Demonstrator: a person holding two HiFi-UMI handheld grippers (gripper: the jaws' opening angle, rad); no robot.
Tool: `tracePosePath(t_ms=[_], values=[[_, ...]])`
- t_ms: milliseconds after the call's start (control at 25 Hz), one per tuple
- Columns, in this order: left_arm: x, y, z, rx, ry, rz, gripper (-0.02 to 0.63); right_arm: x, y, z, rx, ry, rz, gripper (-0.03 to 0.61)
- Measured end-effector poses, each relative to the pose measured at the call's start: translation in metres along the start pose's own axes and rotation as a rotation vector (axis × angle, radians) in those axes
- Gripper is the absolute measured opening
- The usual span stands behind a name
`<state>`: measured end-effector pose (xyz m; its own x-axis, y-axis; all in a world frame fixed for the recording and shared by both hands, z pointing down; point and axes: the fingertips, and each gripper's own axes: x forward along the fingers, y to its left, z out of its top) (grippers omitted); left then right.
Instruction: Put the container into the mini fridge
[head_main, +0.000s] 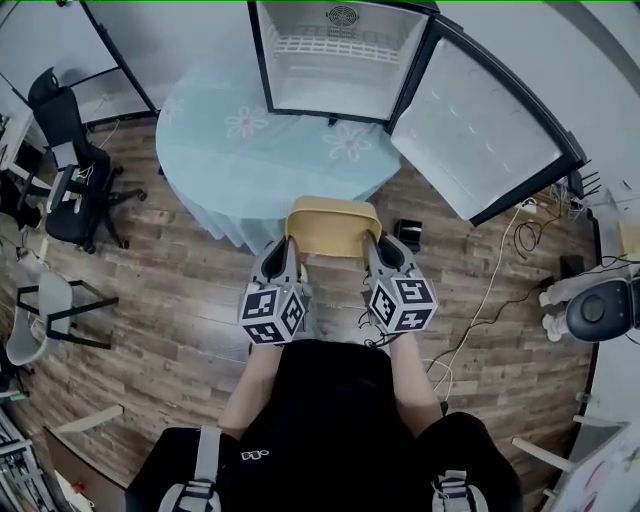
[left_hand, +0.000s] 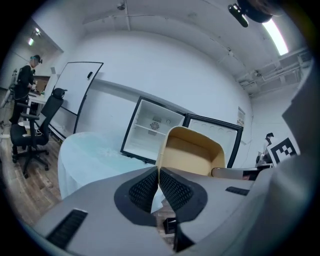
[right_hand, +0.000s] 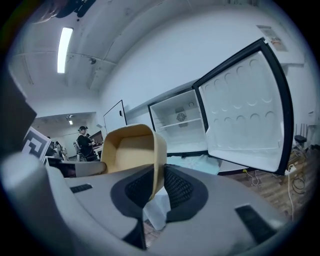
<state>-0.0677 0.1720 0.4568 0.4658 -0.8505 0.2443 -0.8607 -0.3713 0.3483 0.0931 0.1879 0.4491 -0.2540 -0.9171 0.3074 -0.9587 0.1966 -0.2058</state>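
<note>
Left gripper (left_hand: 158, 181) jaws clamped on the left wall of the tan container (head_main: 333, 226), right gripper (right_hand: 159, 186) jaws clamped on its right wall. Container hangs between the two tools, open side up, empty, carried level just ahead of the person's torso and above the wood floor (head_main: 180, 290). Beyond it: round table (head_main: 240, 160) with pale blue cloth. Farther ahead, on the table: mini fridge (head_main: 335, 55), door (head_main: 480, 130) swung open to the right, white interior visible.
</note>
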Motion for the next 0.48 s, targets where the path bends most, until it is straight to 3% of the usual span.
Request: tracePosePath(t_ms=[120, 280, 480], values=[[0.043, -0.011, -0.003, -0.022, 0.023, -0.057, 0.021, 0.016, -0.033, 0.007, -0.004, 0.022, -0.06, 0.049], [0.091, -0.007, 0.011, 0.046, 0.042, -0.103, 0.025, 0.062, -0.062, 0.014, 0.079, 0.024, -0.098, 0.037], [0.143, 0.072, 0.046, 0.015, 0.057, -0.026, 0.024, 0.16, -0.032, 0.033, 0.058, 0.056, -0.043, 0.04]])
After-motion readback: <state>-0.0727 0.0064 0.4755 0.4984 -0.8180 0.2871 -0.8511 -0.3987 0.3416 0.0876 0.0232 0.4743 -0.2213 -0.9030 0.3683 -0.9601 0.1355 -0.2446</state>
